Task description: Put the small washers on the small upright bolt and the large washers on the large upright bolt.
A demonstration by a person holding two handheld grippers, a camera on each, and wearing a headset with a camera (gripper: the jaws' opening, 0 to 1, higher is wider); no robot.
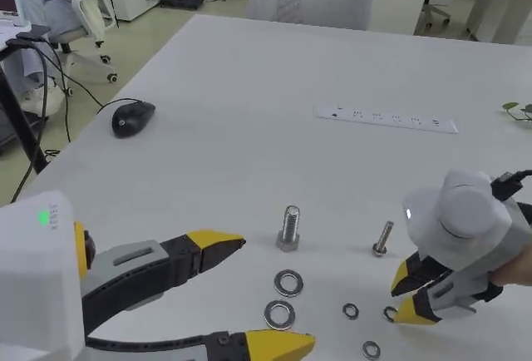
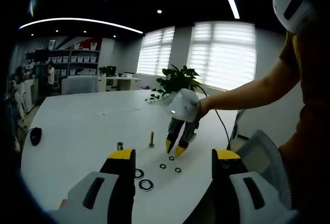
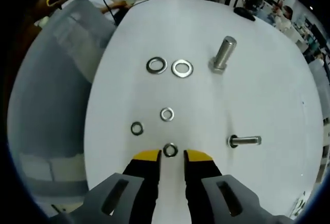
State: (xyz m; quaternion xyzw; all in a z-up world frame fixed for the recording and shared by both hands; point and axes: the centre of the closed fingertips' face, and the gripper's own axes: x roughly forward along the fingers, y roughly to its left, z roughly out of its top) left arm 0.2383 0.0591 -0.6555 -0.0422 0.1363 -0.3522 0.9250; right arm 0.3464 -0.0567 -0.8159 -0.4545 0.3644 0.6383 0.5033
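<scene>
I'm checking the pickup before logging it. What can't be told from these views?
- Head view: one small washer is half covered by a tip of the right gripper.
- Right gripper view: whether the jaws touch that washer; the gap is too fine.
- Left gripper view: threads of the small bolt, too small.
- Head view: lower jaw of the left gripper, cut by the bottom edge.

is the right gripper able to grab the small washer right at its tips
Probably yes: the right gripper is open, the small washer sits between its tips, nothing blocking.
</scene>
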